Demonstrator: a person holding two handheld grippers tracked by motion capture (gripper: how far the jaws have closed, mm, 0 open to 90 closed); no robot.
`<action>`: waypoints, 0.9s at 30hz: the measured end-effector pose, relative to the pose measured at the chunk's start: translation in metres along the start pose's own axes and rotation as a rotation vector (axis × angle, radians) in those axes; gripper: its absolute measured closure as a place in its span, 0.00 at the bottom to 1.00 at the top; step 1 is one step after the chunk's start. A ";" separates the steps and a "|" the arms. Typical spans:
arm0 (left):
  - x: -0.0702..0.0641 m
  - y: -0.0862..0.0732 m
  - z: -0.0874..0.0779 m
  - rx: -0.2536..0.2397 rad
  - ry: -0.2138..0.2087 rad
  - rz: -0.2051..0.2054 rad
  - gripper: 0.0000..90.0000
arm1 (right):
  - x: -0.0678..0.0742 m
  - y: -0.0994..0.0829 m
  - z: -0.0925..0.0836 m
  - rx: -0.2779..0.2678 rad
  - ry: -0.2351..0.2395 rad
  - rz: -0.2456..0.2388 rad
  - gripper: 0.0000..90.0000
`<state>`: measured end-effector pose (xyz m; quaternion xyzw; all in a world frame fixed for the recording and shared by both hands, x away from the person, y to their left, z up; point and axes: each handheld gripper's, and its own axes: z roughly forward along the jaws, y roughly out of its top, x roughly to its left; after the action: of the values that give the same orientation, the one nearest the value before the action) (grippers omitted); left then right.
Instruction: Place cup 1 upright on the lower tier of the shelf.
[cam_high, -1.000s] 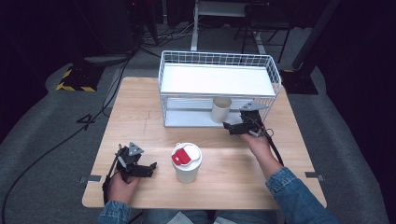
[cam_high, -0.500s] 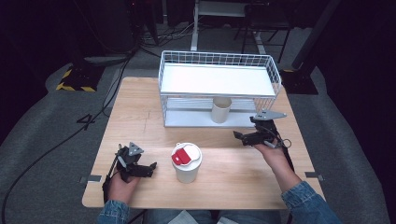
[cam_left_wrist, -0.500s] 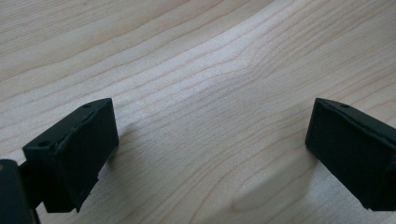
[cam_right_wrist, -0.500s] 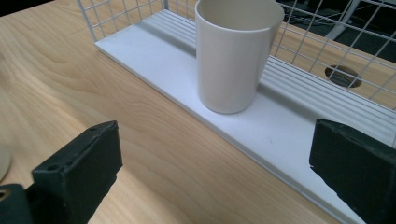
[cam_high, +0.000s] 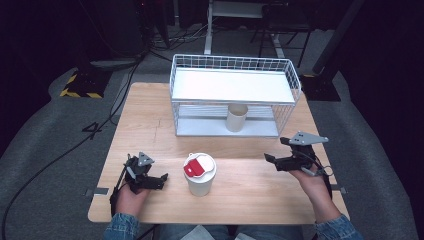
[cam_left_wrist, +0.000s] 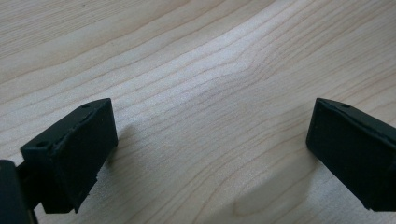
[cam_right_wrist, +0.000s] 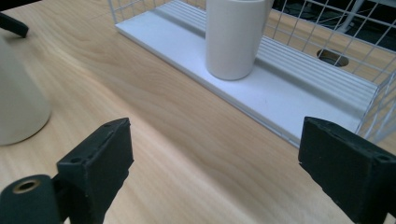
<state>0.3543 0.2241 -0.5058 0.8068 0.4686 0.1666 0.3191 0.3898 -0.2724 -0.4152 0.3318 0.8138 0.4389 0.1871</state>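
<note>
"Where's the plain white paper cup (cam_high: 236, 117) now?"

"Standing upright on the lower shelf of the white wire rack (cam_high: 235, 96), under the white upper tray, toward the front edge. In the right gripper view it sits on the ribbed white shelf (cam_right_wrist: 280, 88), well ahead of the jaws."

"And the right tool (cam_high: 274, 161)?"

"In front of the rack's right corner, off the rack and clear of the cup, held above the pale wooden bench (cam_high: 150, 130) with its jaws pointing left. Its jaws have just been closing, yet they are parted with only bench between them. It grips nothing."

"The left tool (cam_high: 161, 180)?"

"In front of the rack's left end, near the bench's front edge, low on the wood. Its jaws are spread wide with bare wood grain between them."

"Anything else out there?"

"A cream paper cup with a white lid and red tab (cam_high: 199, 173) stands in front of the rack's middle, between the two tools, just right of the left one and apart from both."
</note>
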 end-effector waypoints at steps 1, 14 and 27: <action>0.000 0.001 0.000 0.002 0.001 0.004 0.03 | 0.001 -0.003 -0.005 -0.008 0.005 0.012 0.12; -0.001 0.003 0.003 0.003 0.008 -0.013 0.02 | 0.005 -0.040 -0.027 0.002 0.037 0.048 0.14; -0.002 0.003 0.003 0.003 0.006 -0.008 0.02 | -0.011 -0.086 -0.028 0.077 -0.040 0.130 0.15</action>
<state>0.3566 0.2201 -0.5059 0.8047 0.4731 0.1671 0.3173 0.3486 -0.3305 -0.4715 0.3995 0.8029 0.4118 0.1619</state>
